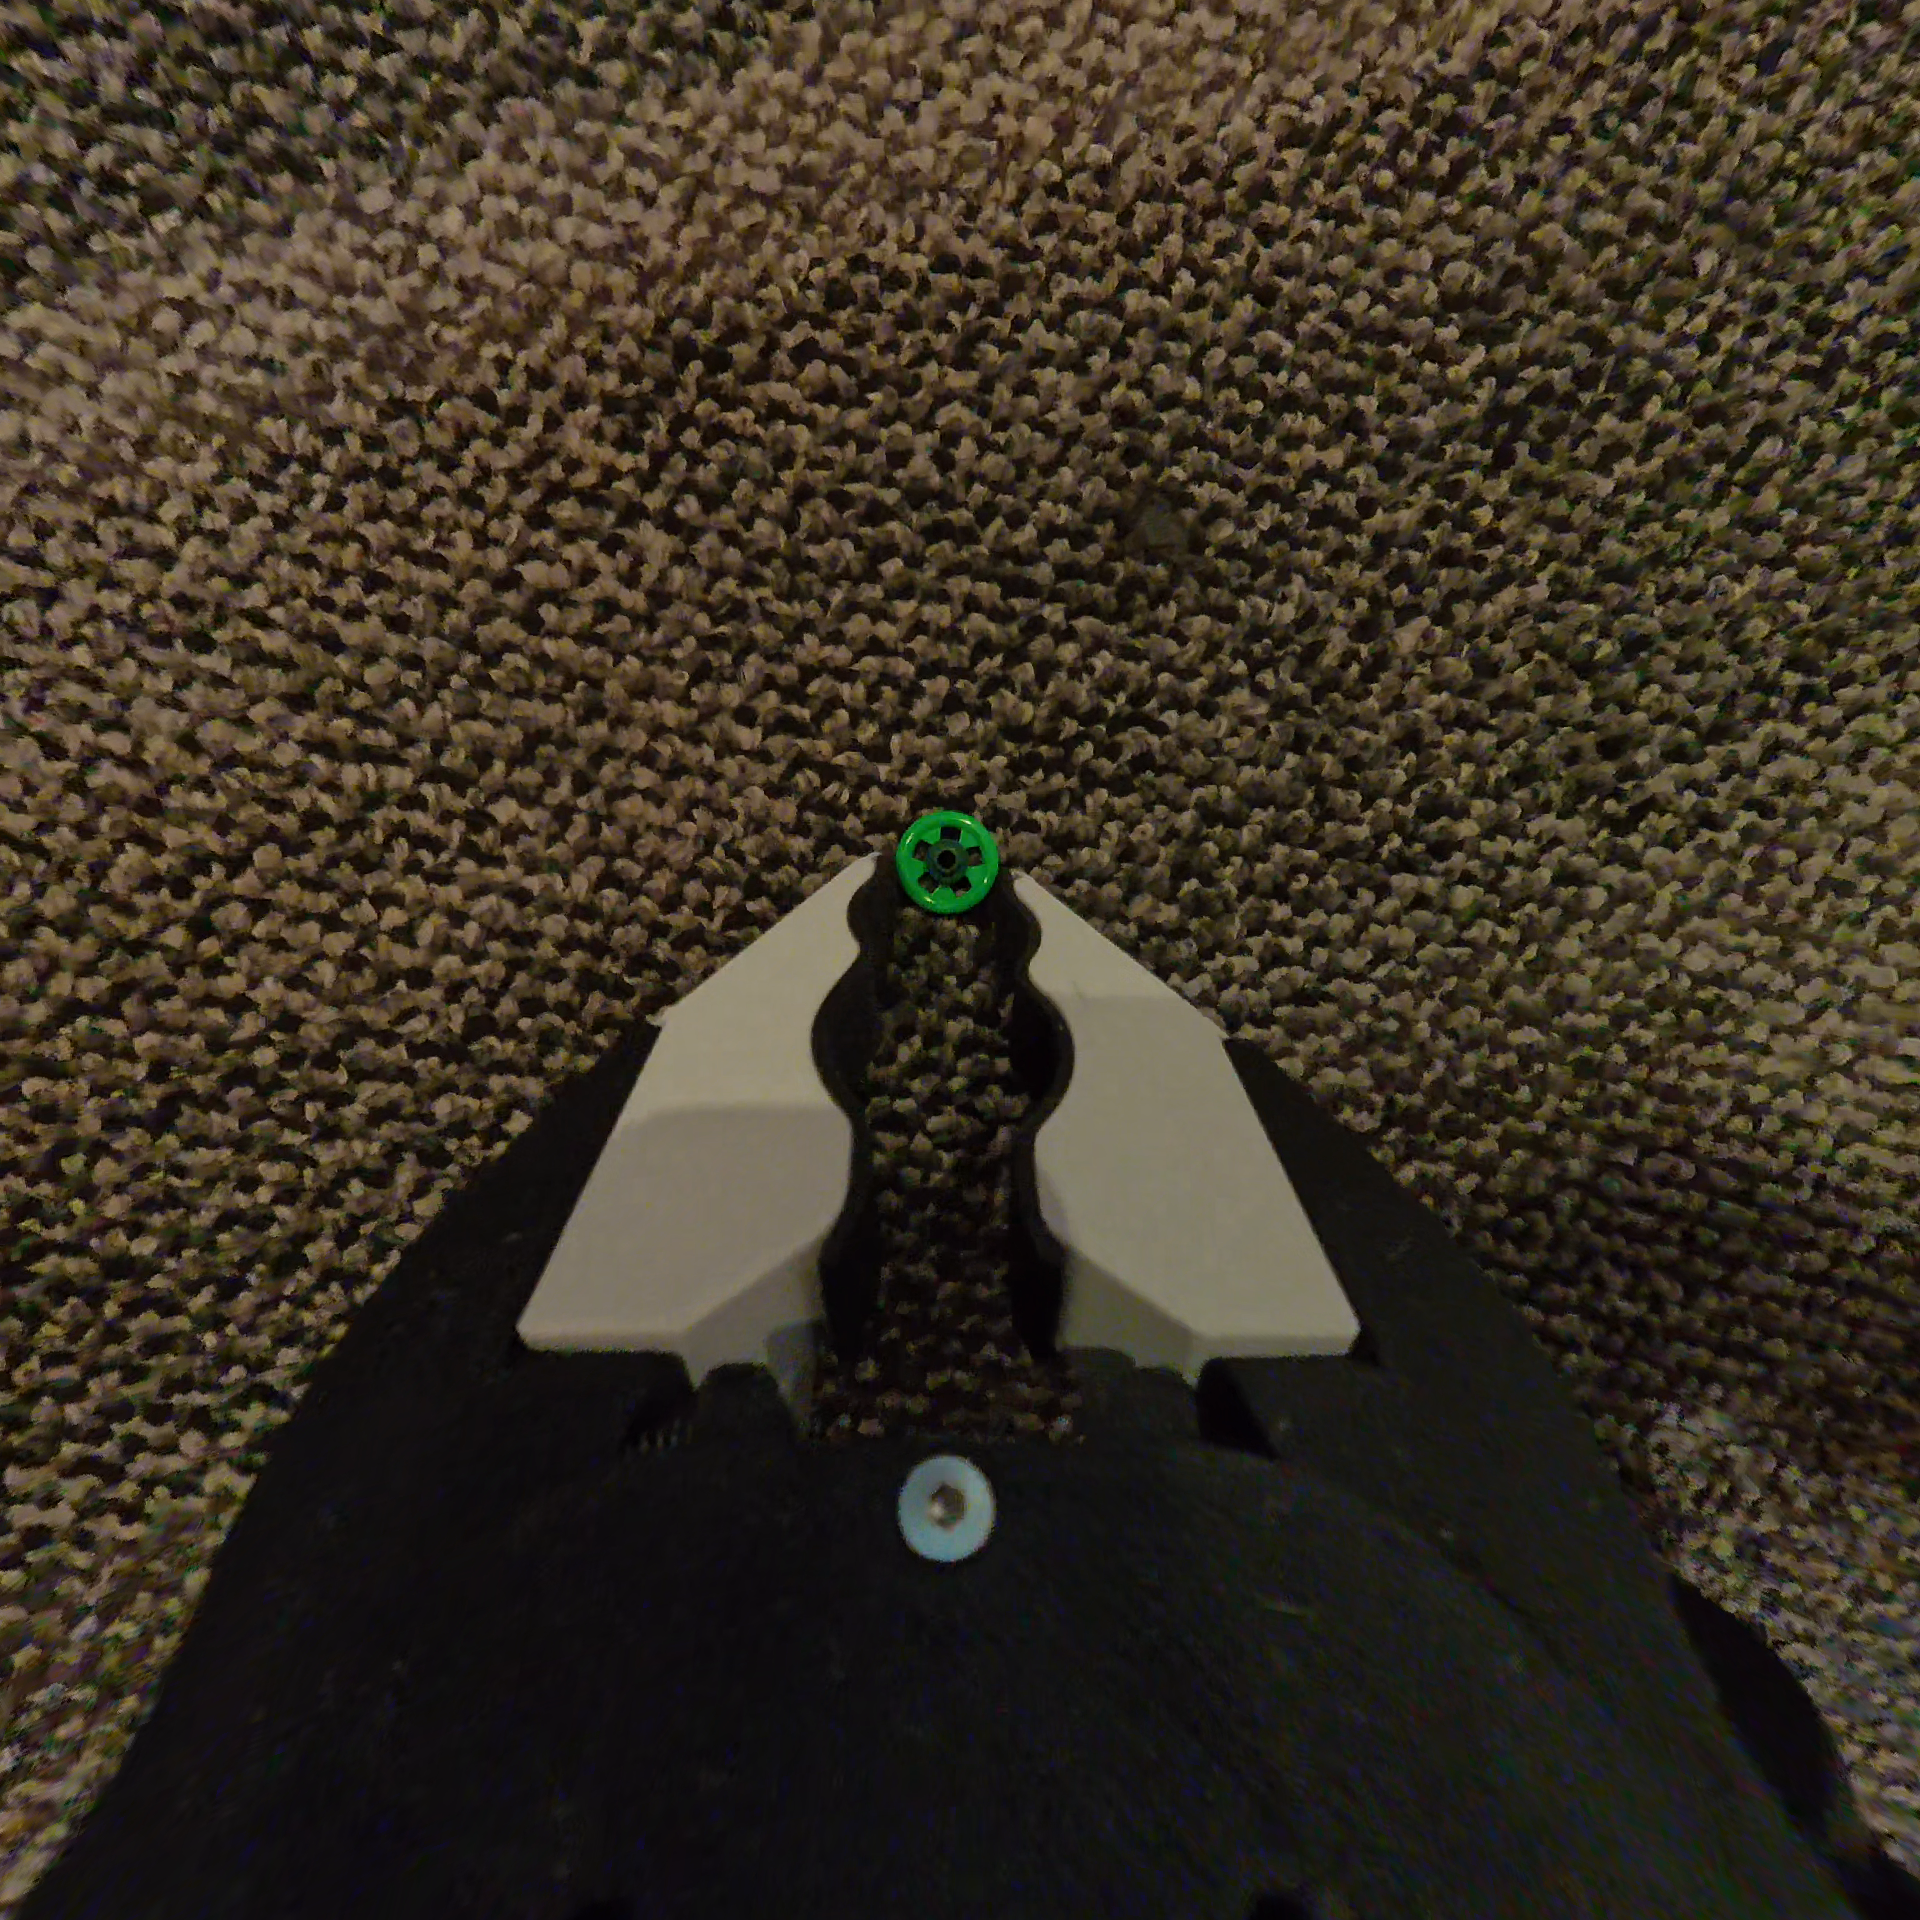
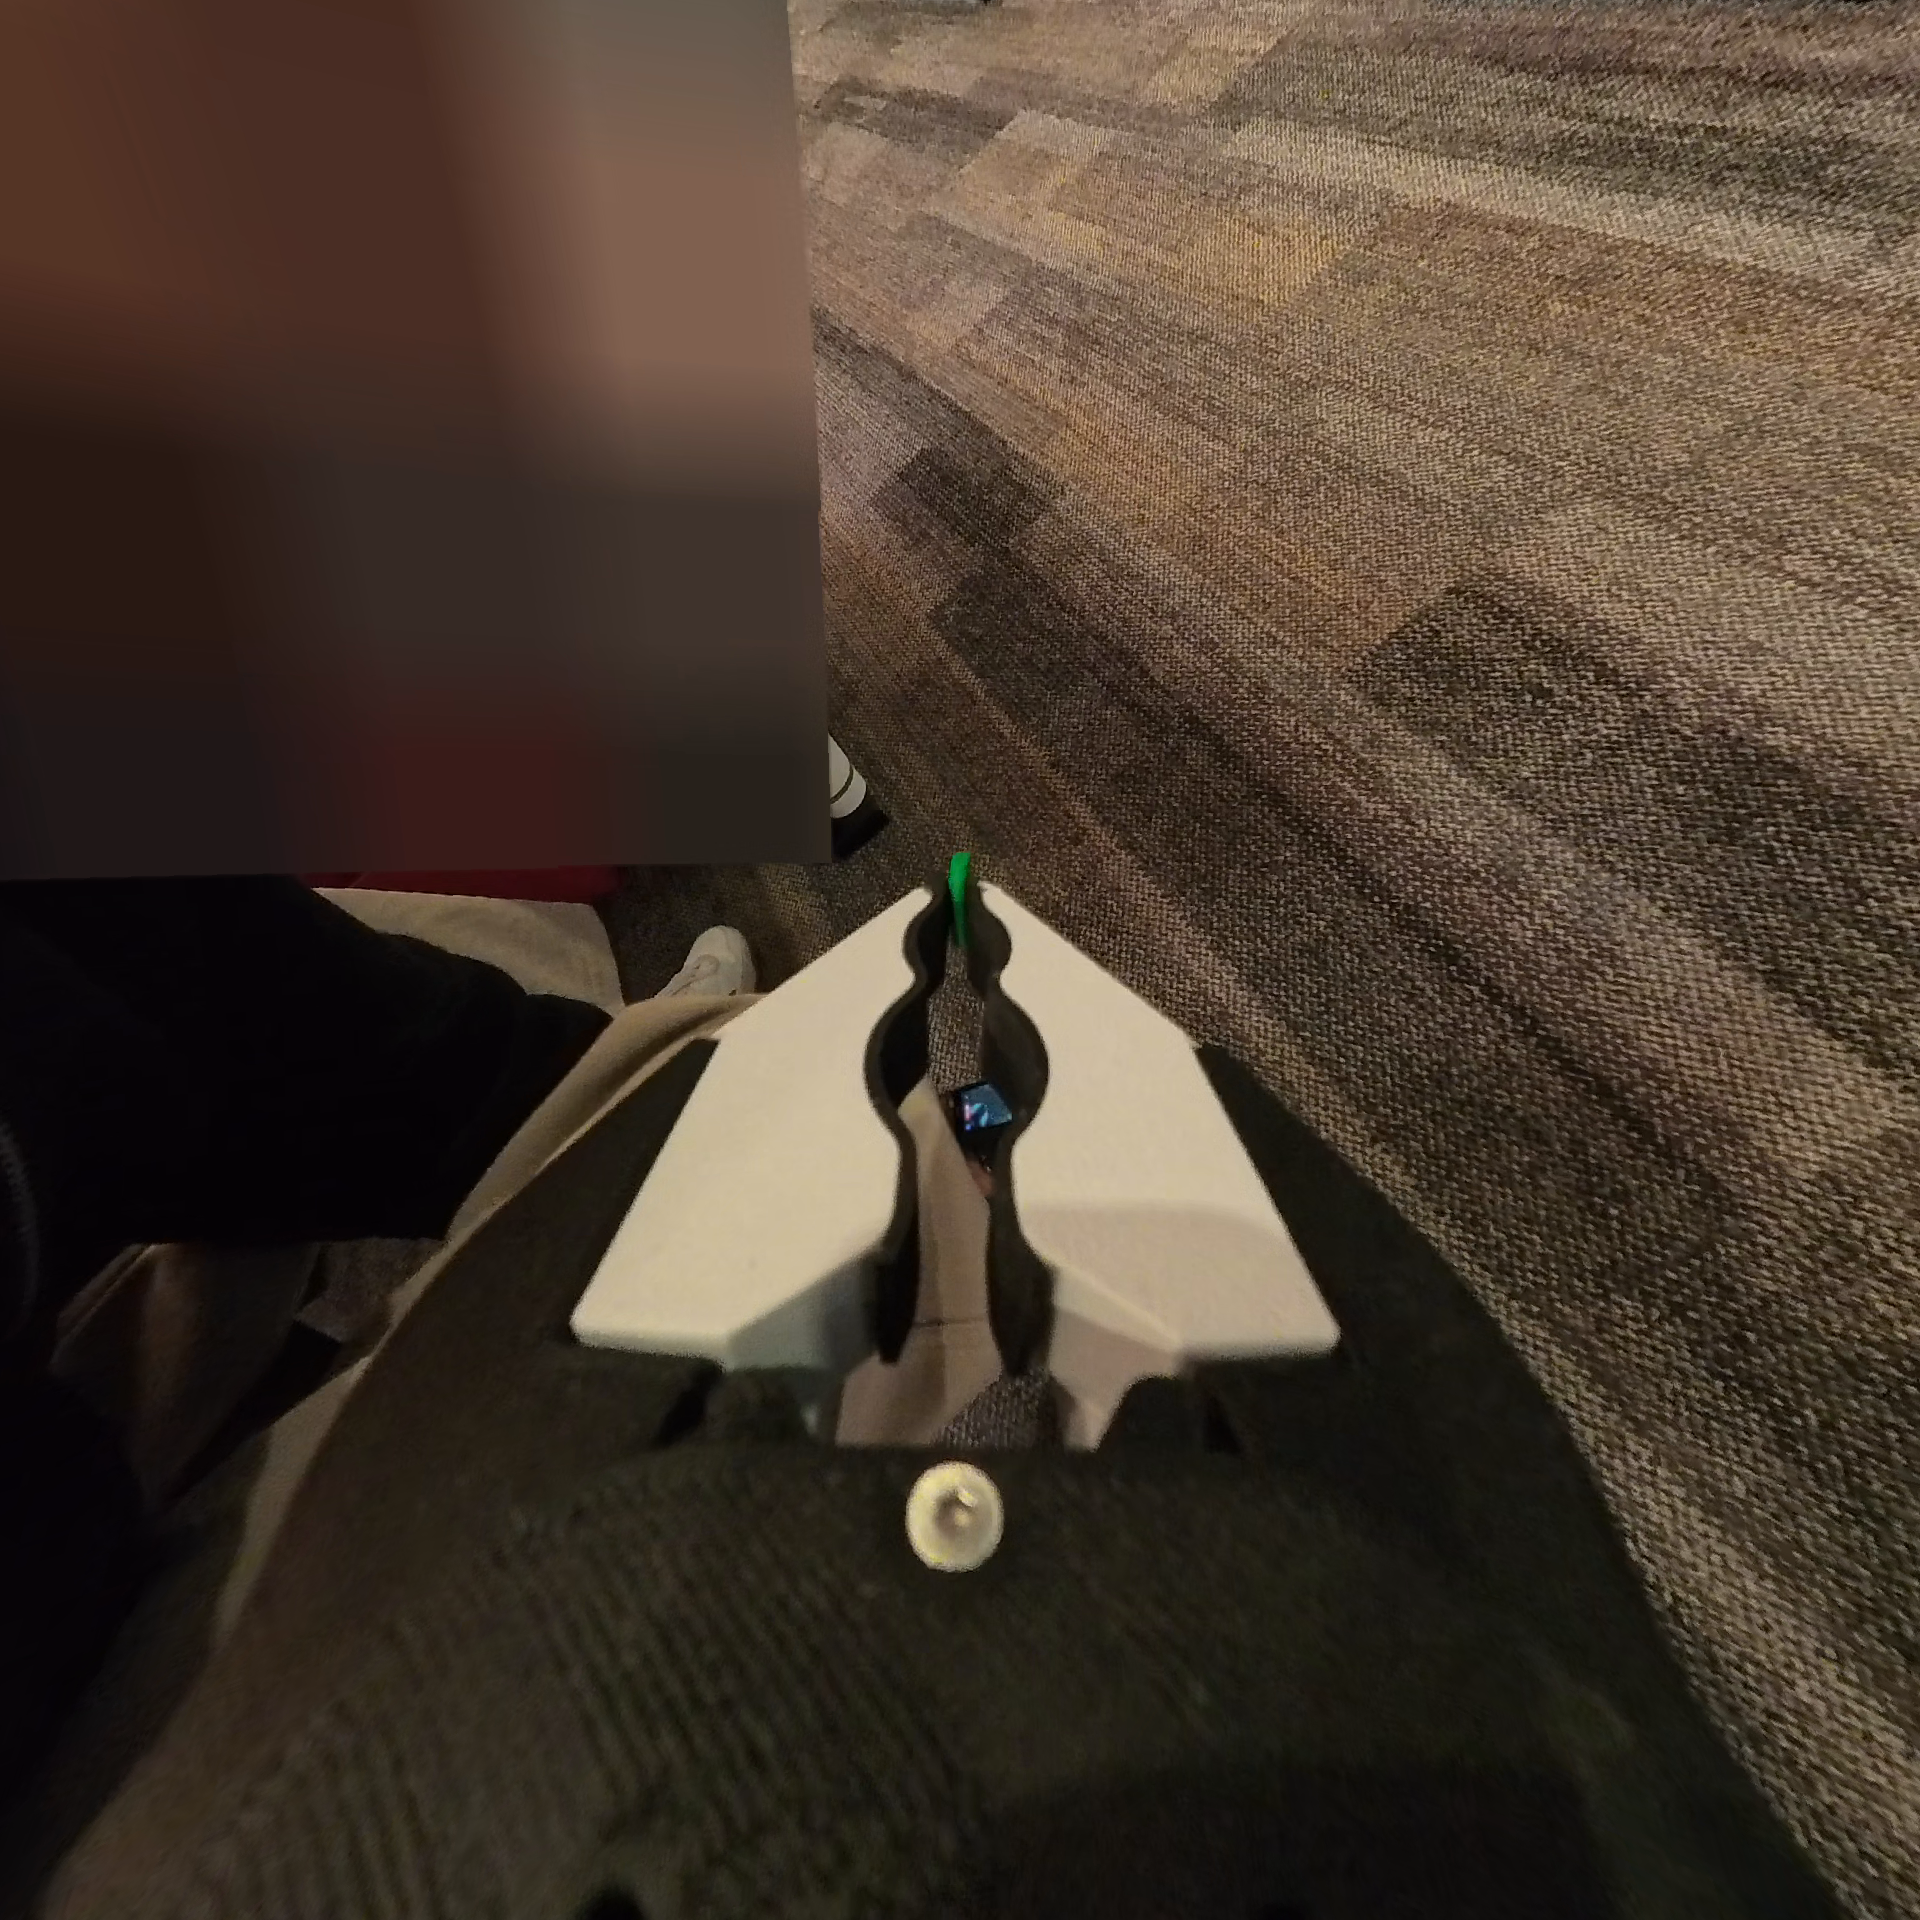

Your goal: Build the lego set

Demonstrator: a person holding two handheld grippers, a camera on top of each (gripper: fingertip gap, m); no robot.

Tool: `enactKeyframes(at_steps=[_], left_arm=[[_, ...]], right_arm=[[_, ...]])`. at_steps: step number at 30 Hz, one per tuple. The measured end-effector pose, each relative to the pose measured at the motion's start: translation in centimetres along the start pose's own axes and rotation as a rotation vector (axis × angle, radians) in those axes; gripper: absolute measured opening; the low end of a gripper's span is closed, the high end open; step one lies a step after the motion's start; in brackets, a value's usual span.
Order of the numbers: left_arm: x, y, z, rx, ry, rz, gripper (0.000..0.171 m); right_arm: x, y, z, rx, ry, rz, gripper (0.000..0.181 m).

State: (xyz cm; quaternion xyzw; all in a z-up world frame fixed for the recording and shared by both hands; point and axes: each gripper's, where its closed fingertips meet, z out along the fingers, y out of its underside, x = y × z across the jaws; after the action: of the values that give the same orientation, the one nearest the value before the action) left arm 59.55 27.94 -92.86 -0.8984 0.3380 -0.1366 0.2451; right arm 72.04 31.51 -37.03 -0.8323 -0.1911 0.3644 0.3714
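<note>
Both grippers are carrying tiny green parts, so this looks like the bit where two pieces get mated in mid-air. The left gripper (image 1: 947, 881) has its jaws narrowed right at the tips around a small green wheel (image 1: 947, 864), hub facing the camera, with only carpet (image 1: 1143, 416) beyond it. The right gripper (image 2: 958, 920) has its jaws nearly together, pinching a thin green piece (image 2: 959, 896) edge-on at the very tips; I can't tell what it is. My advice: bring them together slowly, line up on the hub hole and don't loosen either grip, because anything dropped will vanish in that pile.
</note>
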Motion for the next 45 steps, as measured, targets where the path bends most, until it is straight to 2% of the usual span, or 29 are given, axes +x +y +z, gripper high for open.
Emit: enactKeyframes(at_steps=[1, 4, 7, 10, 13, 16, 20, 24, 27, 29, 32, 33, 36, 38, 40, 42, 45], left_arm=[[0.0, 0.0, 0.0, -0.002, 0.006, -0.012, 0.017], [-0.1, -0.1, -0.1, -0.014, 0.022, -0.008, 0.017], [-1.2, -1.5, -1.2, 0.026, -0.013, -0.022, 0.017], [-4.7, -4.0, -4.4, 0.103, -0.119, -0.052, 0.017], [-9.5, -6.9, -9.6, 0.166, -0.220, -0.094, 0.017], [-14.7, -10.4, -16.6, 0.231, -0.336, -0.120, 0.017], [-19.8, -16.0, -28.5, 0.348, -0.498, -0.140, 0.017], [-20.6, -20.4, -42.0, 0.486, -0.626, -0.186, 0.017], [-18.7, -21.1, -51.9, 0.586, -0.652, -0.264, 0.017], [-17.1, -19.7, -58.2, 0.622, -0.673, -0.325, 0.017], [-15.4, -15.0, -67.8, 0.635, -0.764, -0.417, 0.017], [-15.1, -12.9, -70.9, 0.629, -0.805, -0.443, 0.017], [-14.8, -5.1, -79.6, 0.585, -0.934, -0.546, 0.017], [-14.8, 0.3, -84.6, 0.566, -1.012, -0.626, 0.018], [-14.8, 5.1, -88.3, 0.544, -1.047, -0.702, 0.017], [-15.1, 9.4, -90.4, 0.481, -1.046, -0.780, 0.017], [-16.0, 13.9, -92.7, 0.416, -1.051, -0.849, 0.017]], right_arm=[[0.0, 0.2, 0.1, -0.007, -0.002, -0.001, 0.001], [-0.2, 0.4, 0.4, -0.017, -0.006, -0.004, 0.001], [-0.6, 0.2, 0.6, -0.016, -0.019, -0.005, 0.001], [-1.4, -0.3, 0.8, -0.006, -0.043, -0.019, 0.000], [-2.9, -1.5, 0.7, 0.024, -0.086, -0.039, 0.000], [-5.1, -3.1, 0.2, 0.068, -0.148, -0.069, 0.000], [-8.7, -4.7, -0.6, 0.118, -0.238, -0.115, 0.000], [-12.5, -5.7, -1.7, 0.131, -0.301, -0.197, 0.000], [-16.4, -8.3, -3.1, 0.196, -0.419, -0.181, 0.000], [-18.6, -10.2, -3.5, 0.260, -0.478, -0.181, 0.000], [-20.6, -11.1, -1.5, 0.256, -0.499, -0.232, 0.000], [-21.7, -11.2, -0.4, 0.233, -0.539, -0.206, 0.000], [-27.1, -12.5, 1.2, 0.233, -0.798, -0.020, 0.000], [-30.4, -12.4, 2.9, 0.216, -0.864, -0.027, 0.000], [-34.1, -11.0, 4.7, 0.160, -0.901, -0.121, 0.000], [-37.5, -9.5, 5.9, 0.118, -0.955, -0.186, 0.000], [-41.4, -7.7, 7.2, 0.060, -1.033, -0.229, 0.000]])
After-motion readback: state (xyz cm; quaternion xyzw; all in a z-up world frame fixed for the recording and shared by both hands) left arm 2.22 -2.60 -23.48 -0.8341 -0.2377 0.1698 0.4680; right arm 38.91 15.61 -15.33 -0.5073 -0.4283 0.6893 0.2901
